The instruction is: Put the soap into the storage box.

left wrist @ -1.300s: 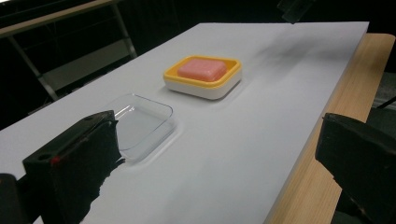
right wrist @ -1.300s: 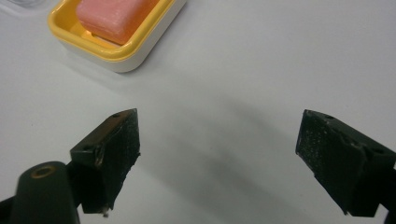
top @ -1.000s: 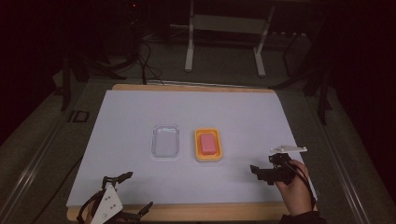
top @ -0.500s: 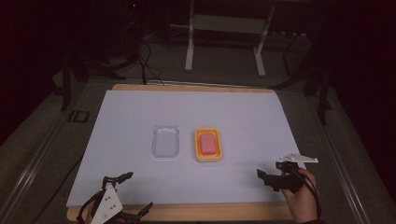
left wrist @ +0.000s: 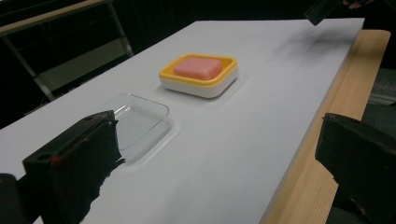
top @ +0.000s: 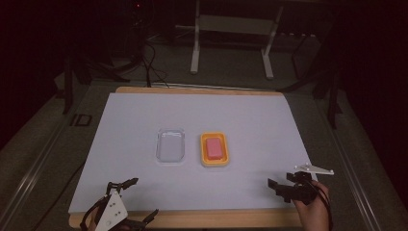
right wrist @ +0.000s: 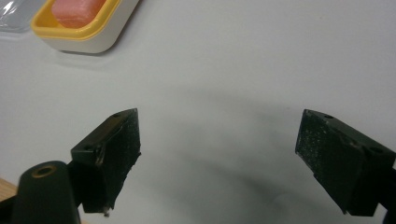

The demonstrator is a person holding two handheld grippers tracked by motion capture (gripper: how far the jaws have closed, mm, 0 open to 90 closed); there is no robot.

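1. The pink rectangular soap bar (top: 214, 148) lay in a yellow-rimmed white plastic dish (top: 214, 163) at mid-table, untouched.
2. A clear plastic rectangular lid (top: 171, 146) rested flat at the dish's nine o'clock, just beside it but apart.
3. The right gripper (top: 284, 187) hovered at the dish's four o'clock, well apart, jaws spread wide and holding nothing.
4. The left gripper (top: 137, 198) sat at the lid's seven o'clock near the white table mat's (top: 250, 115) front edge, likewise spread and empty.
5. Judged from this, the approach would go best if one gripper steadied the dish's rim while the other squared its jaws to its target before closing.
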